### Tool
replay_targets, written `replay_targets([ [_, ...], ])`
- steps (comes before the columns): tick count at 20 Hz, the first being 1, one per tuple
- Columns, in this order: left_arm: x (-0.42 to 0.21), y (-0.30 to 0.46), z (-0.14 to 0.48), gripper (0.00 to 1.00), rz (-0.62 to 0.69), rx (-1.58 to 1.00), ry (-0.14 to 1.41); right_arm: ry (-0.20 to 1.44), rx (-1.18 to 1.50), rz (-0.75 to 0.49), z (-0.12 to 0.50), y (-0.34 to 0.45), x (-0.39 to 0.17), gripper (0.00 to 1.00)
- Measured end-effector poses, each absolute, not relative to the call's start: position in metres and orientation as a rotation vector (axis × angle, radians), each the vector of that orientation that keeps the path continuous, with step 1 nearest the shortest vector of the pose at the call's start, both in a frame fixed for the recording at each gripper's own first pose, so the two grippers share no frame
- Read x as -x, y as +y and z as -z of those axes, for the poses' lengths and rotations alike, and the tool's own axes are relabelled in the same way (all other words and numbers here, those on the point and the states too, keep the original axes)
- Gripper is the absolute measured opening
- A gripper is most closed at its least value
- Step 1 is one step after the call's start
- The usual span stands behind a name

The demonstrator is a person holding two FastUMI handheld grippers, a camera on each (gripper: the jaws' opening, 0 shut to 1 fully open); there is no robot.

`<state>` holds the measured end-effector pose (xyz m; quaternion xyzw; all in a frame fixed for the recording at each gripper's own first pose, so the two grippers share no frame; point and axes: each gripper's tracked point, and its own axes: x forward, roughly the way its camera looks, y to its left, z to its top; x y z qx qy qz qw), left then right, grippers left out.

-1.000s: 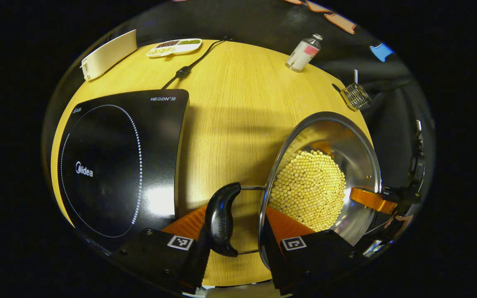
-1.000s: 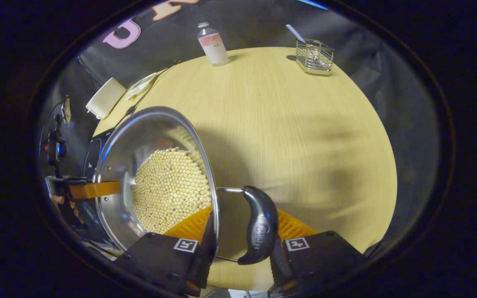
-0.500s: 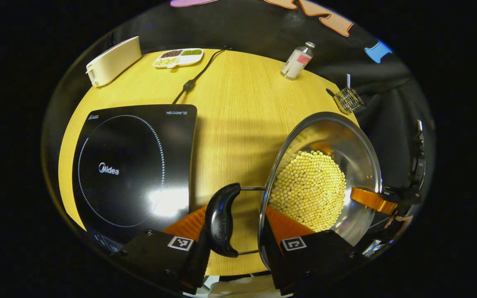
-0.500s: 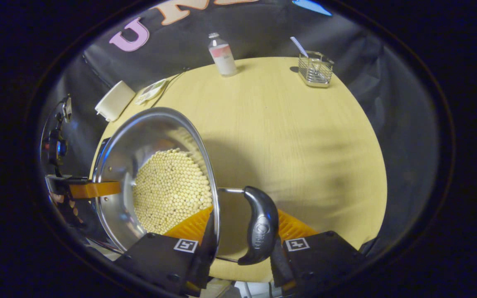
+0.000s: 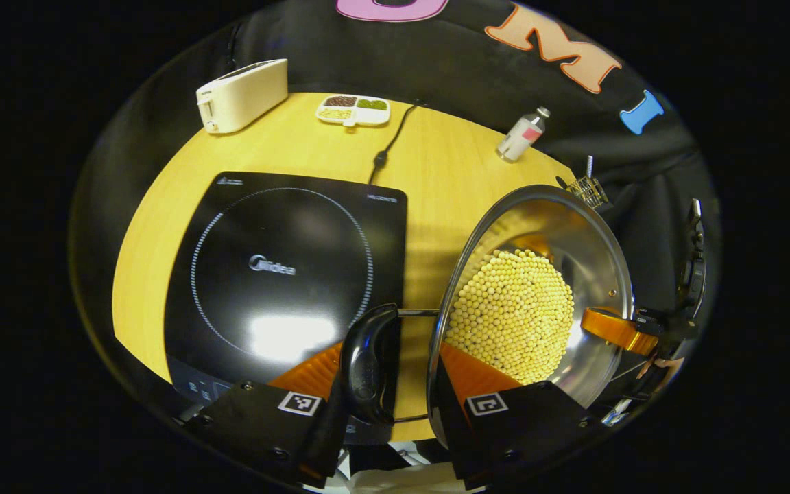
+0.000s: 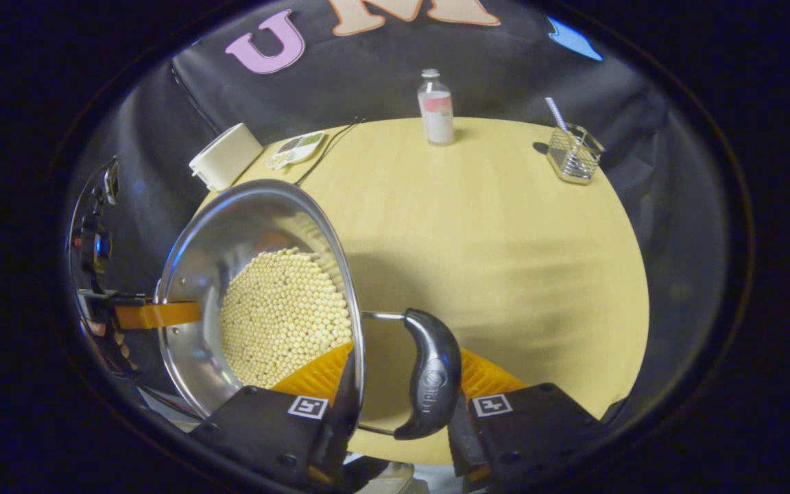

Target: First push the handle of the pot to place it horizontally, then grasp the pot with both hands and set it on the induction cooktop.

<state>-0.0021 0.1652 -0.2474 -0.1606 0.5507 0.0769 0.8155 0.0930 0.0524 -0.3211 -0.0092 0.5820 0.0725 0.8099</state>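
With the flat black induction cooktop [image 5: 285, 267] lying at the left on the yellow wooden desk [image 5: 436, 165], the shiny steel pot of pale beans [image 5: 539, 302] hangs carried, left tool [image 5: 385, 374] and right tool [image 6: 402, 384] each clenched on a black side handle [image 5: 366, 363], so the next move calls for sliding left and lowering level.

Far edge of the wooden counter [image 6: 505, 226]: a cream toaster [image 5: 243, 95] sits at the left corner, and just beside it a small divided dish [image 5: 353, 110] of mixed beans. Further along, a pink-labelled bottle [image 6: 437, 108] stands upright, and a wire basket [image 6: 575, 155] holds a striped straw [image 6: 555, 113].
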Motion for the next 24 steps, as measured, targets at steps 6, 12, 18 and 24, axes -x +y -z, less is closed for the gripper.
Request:
replay_targets([
  [6,0.015,0.240,0.241,0.63,-0.164,0.337,1.207,1.262,-0.001,-0.132,0.328,0.132,-0.086,0.56],
  [12,0.029,0.305,0.244,0.63,-0.189,0.338,1.237,1.289,-0.007,-0.140,0.346,0.201,-0.087,0.56],
  [18,0.027,0.345,0.255,0.65,-0.206,0.352,1.265,1.315,-0.007,-0.146,0.364,0.241,-0.096,0.56],
  [24,0.017,0.360,0.264,0.65,-0.204,0.340,1.294,1.350,-0.018,-0.127,0.370,0.250,-0.094,0.62],
])
